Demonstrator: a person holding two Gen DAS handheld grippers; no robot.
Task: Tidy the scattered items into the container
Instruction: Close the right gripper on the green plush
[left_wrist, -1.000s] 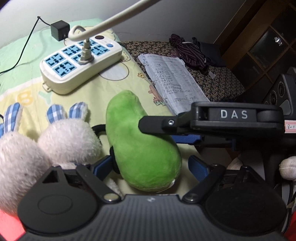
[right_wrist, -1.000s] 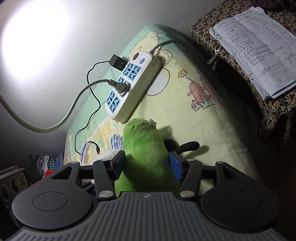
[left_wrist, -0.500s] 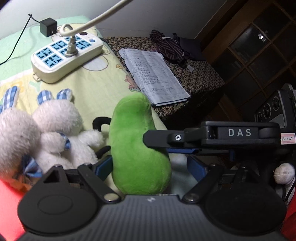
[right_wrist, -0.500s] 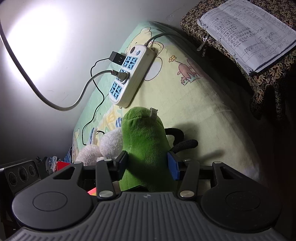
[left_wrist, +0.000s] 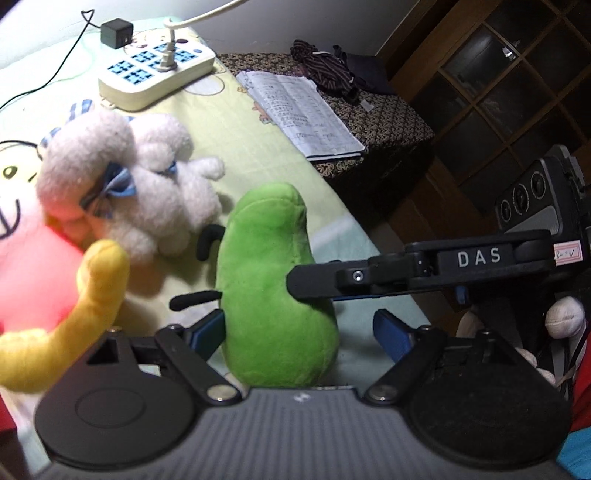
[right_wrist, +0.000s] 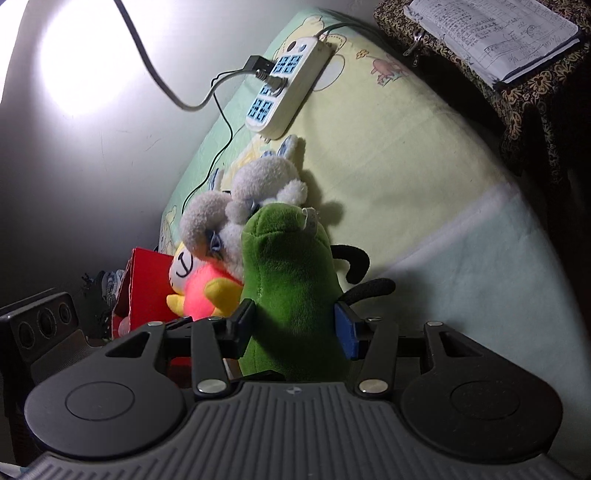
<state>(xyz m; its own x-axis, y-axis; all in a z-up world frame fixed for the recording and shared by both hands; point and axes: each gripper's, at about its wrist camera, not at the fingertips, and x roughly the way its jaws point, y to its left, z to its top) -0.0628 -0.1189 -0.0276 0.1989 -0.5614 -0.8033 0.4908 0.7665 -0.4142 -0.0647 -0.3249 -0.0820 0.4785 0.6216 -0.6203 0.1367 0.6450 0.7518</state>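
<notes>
A green plush (left_wrist: 273, 295) stands upright just above the pale sheet (left_wrist: 236, 122). My right gripper (right_wrist: 295, 325) is shut on its lower body, both blue pads pressing in; in the left wrist view it (left_wrist: 295, 284) reaches in from the right. My left gripper (left_wrist: 299, 332) is open around the same plush, its right pad standing apart. A white plush rabbit (left_wrist: 122, 184) and a pink and yellow plush (left_wrist: 37, 273) lie to the left. A red box (right_wrist: 144, 284) stands past the pink plush (right_wrist: 199, 284), at the bed's edge.
A white power strip (left_wrist: 155, 74) with plugged cables lies at the far end of the bed by the wall. An open notebook (left_wrist: 299, 110) rests on a patterned cloth-covered stand (left_wrist: 388, 122) to the right. Dark wooden cabinets stand behind it.
Both grippers have drawn back along the bed with the green plush. The power strip has receded, and the pink and yellow plush and the red box have come into view.
</notes>
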